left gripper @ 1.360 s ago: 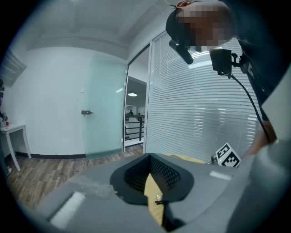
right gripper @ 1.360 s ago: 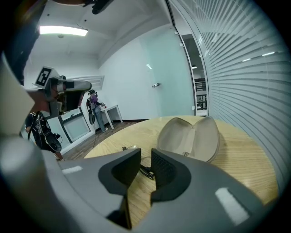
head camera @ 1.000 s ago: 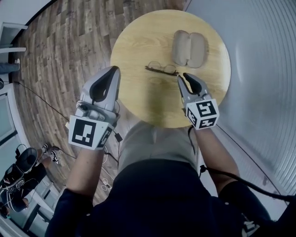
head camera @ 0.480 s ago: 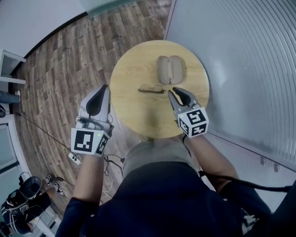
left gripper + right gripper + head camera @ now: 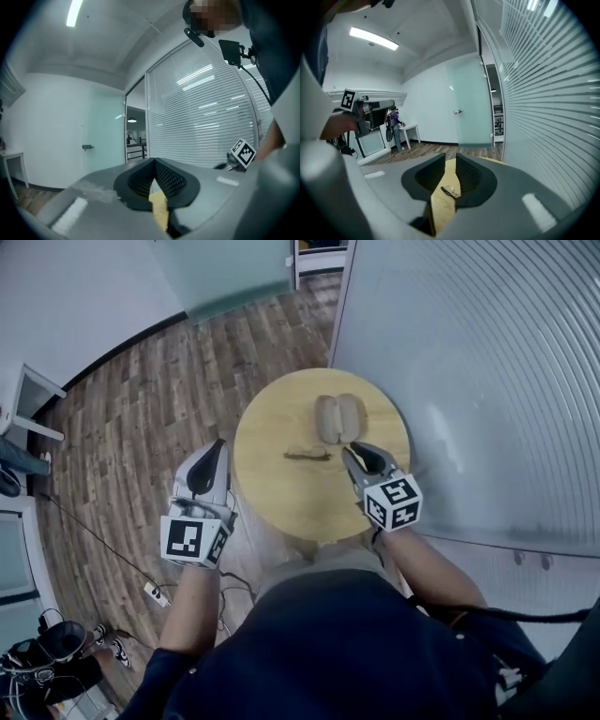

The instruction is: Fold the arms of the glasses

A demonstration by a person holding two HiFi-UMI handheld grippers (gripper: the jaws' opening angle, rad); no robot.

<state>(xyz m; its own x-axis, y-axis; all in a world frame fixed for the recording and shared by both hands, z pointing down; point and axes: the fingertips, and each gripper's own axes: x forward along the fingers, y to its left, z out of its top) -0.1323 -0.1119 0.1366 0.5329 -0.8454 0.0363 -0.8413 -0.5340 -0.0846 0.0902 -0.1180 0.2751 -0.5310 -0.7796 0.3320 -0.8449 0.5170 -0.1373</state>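
Two grippers hang above the round table point(image 5: 272, 498) in the head view: the left gripper point(image 5: 216, 448) past its edge, the right gripper point(image 5: 352, 456) beside the glasses point(image 5: 307, 454), which lie near a case point(image 5: 339, 418).

Left gripper view: jaws closed together, empty.

Right gripper view: jaws apart, glasses point(image 5: 449, 191) on the tabletop below.

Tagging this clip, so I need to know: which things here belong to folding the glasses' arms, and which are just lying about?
Job: glasses on the round table; left gripper; right gripper.
Lying about: open glasses case; power strip on the floor.
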